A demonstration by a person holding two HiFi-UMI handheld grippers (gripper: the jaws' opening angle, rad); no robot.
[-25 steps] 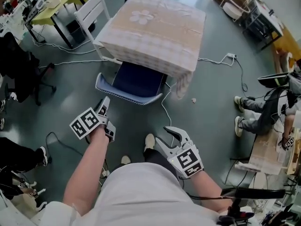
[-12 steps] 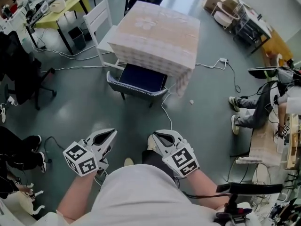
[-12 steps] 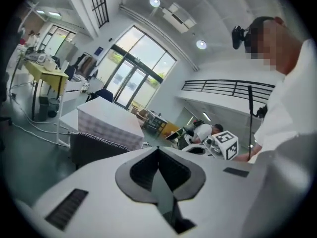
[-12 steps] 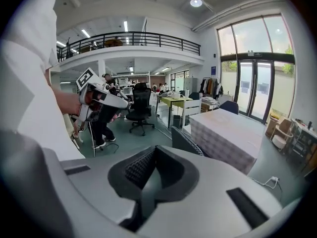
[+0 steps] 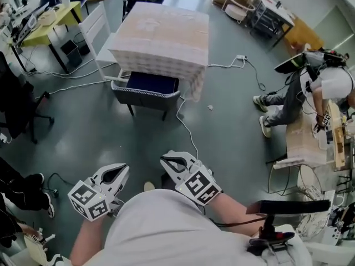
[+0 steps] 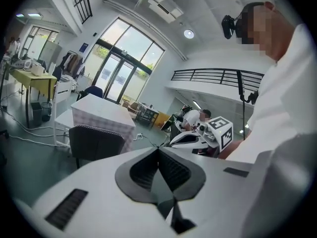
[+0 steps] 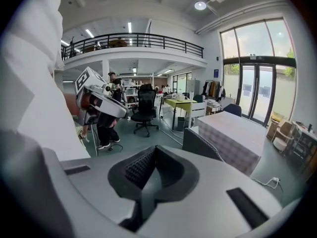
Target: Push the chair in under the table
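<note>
The chair [image 5: 145, 94] stands with its seat partly under the table [image 5: 161, 35], its dark back on the near side, just outside the hanging cloth. A strip of blue seat shows between the back and the cloth, so it is not pushed fully home, though most of the seat is covered.

A second ago the chair filled much more of the head view, with both grippers close to its back. Now it sits small and far up the frame, well apart from both grippers: the person has stepped away from it. That reads as the push being over (a last nudge could close the blue strip, if a flush fit is wanted).

The left gripper [image 5: 123, 169] and right gripper [image 5: 165, 160] are held low in front of the person's body, side by side. Their jaws, spread a second ago, are now pressed together with nothing between them; each gripper view shows its dark pads meeting, with chair and table beyond.

A cable [image 5: 186, 127] trails across the floor from the chair toward the person. A white chair [image 5: 99, 29] stands at the table's left side.
</note>
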